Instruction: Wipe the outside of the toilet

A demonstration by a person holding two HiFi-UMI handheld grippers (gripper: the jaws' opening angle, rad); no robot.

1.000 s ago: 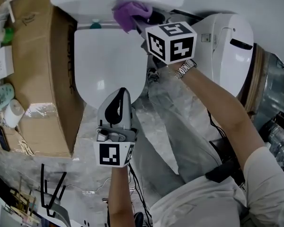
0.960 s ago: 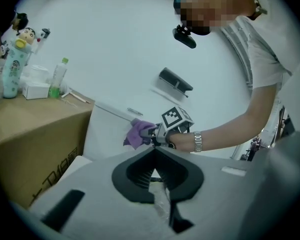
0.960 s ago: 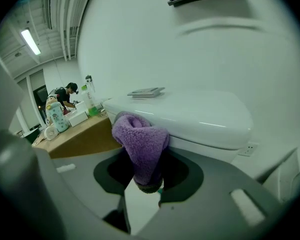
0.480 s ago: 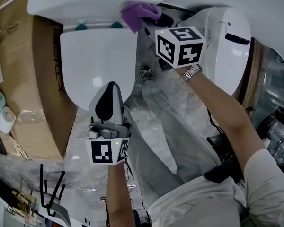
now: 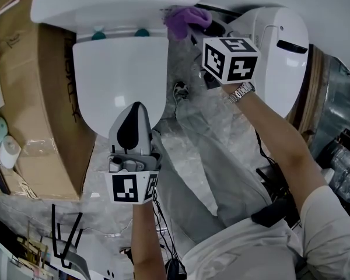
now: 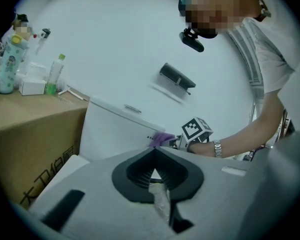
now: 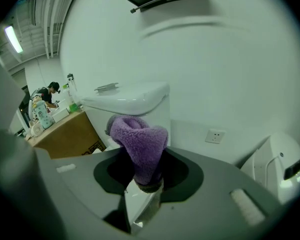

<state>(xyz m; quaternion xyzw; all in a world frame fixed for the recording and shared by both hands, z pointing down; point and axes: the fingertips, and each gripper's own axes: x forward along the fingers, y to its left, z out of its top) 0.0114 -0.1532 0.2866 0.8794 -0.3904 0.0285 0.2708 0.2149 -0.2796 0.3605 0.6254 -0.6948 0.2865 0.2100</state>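
At the far left a cardboard box (image 5: 44, 98) stands close against the toilet (image 5: 119, 74), whose lid is down and whose tank (image 5: 116, 2) runs along the top of the head view. Below the bowl's front the left claw (image 5: 136, 106) hangs idle over the plastic-covered floor (image 5: 189, 156); its own view shows the jaws together with nothing between them, pointed at the tank from low down. Further right sits the purple cloth (image 5: 186, 19), the thing doing the work, bunched against the tank's right end just under its lid. The right claw (image 7: 147, 184) is clamped on the cloth's lower end, so a thick fold stands up past the jaw tips, between them and the porcelain. Whether the fold presses on the tank or only rests beside it cannot be told for sure. The step in hand looks like wiping the tank's right side, and most of the outside probably remains. To do it well, the grip should stay firm so the fold does not pull free, only cloth should meet the surface, and strokes should overlap from the top downward, then move round to the bowl's flank. The left claw is best kept clear of the lid. A white rounded fixture (image 5: 280, 51) crowds the right, leaving a narrow gap to work in.
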